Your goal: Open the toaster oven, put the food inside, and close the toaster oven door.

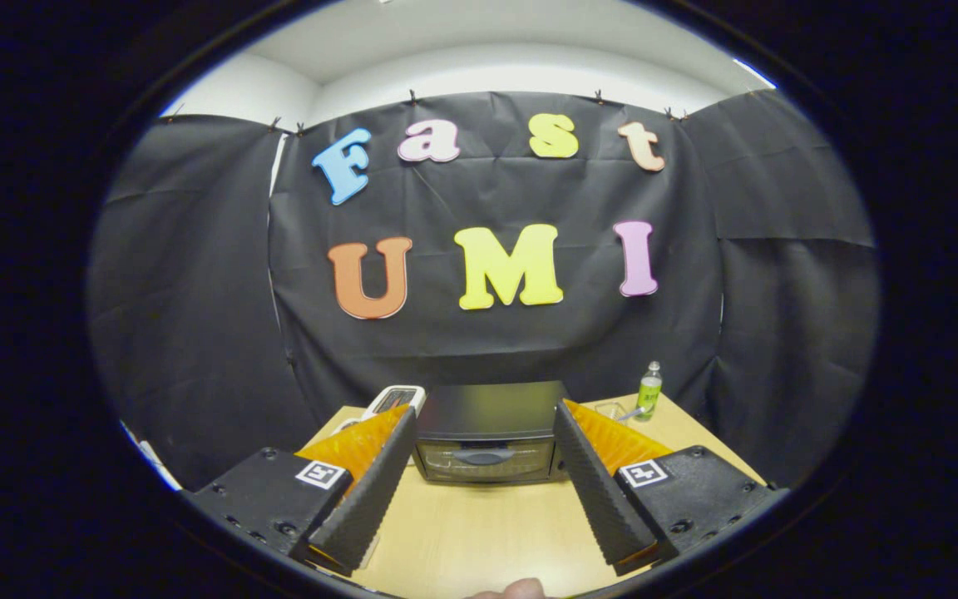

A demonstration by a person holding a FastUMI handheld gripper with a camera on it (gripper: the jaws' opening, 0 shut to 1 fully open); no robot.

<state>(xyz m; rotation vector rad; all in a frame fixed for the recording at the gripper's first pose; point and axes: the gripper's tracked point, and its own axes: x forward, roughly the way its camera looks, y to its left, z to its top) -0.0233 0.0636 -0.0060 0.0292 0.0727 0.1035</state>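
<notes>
Fingertip of my own hand (516, 589) peeks in at the near edge of the wooden table (479, 532), just behind my gripper (483, 428), whose two fingers stand wide apart and clamp nothing. I hold it level and raised a little above the tabletop, aimed straight at the toaster oven (489, 433), which sits between the fingertips and beyond them, toward the far side of the table. Its glass door (486, 459) is up and closed, handle across the top. Whether food lies inside I cannot tell through the glass, and I make out no food on the table. That fits either a door yet to be opened or one closed again with the food within. Behind the left finger a white device (396, 399) shows; off to the right stand a small glass (610, 409) and a green bottle (649, 391).
</notes>
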